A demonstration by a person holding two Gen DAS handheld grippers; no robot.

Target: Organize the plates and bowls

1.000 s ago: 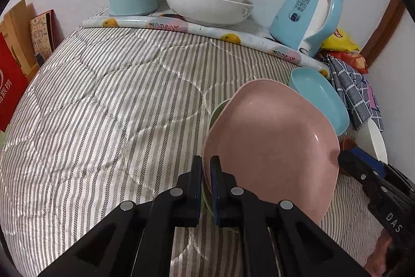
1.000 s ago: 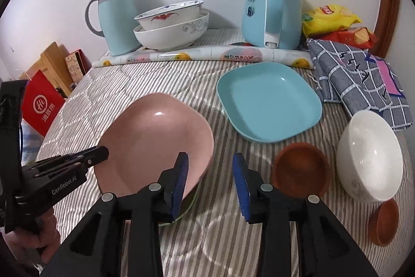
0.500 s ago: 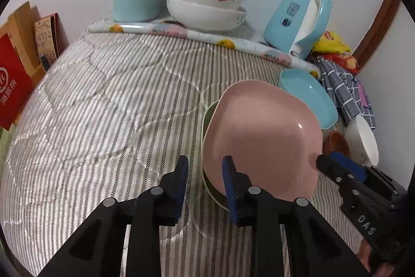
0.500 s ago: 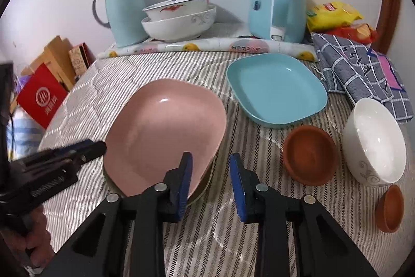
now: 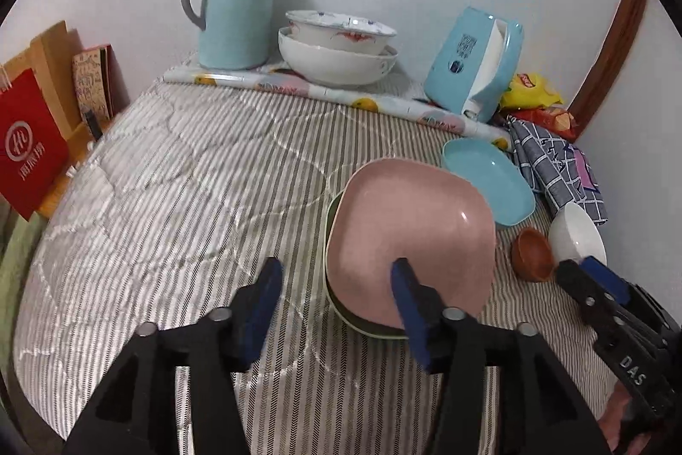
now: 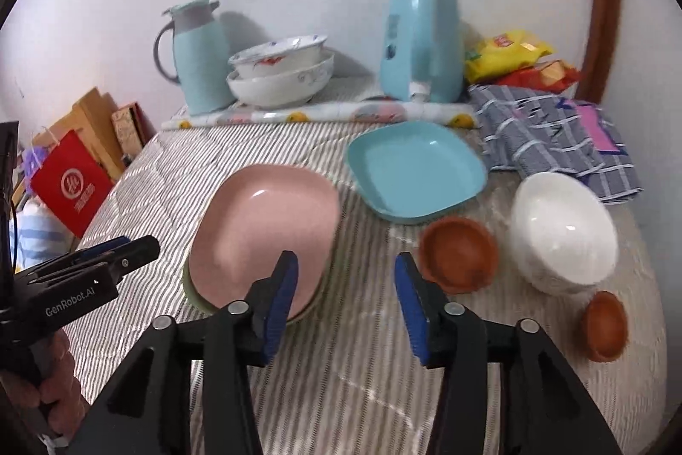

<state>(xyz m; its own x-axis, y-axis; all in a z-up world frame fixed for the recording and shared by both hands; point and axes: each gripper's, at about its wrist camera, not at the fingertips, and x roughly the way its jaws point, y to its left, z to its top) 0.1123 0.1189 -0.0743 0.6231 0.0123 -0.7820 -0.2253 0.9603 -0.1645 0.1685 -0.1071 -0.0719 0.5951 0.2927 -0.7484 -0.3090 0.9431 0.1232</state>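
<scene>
Plainly the pink plate [image 5: 409, 237] looks like light, stiff plastic with a smooth, slippery face; it lies nested on a green plate [image 5: 341, 310] whose edge shows beneath it, on the striped bed [image 5: 192, 199]. Its raised rim seems the best place to take hold, pinched at one edge. To its right the blue plate [image 6: 415, 169] lies flat and apart from the stack, probably the same light plastic, and its near rim looks free for a pinch. Further right, the brown bowl [image 6: 458, 256] sits just beside the white bowl [image 6: 562, 229]; the white one looks like ceramic, heavier and breakable, best gripped over its lip. A smaller brown bowl [image 6: 605, 320] rests near the bed's right edge.

The left tongs [image 5: 336, 295] stand about half open and are opening, holding nothing; the right finger overlaps the pink plate's near rim in view, without pressing. The right tongs [image 6: 345, 291] are likewise about half open and opening, empty, with bare bedding between the pads.
</scene>
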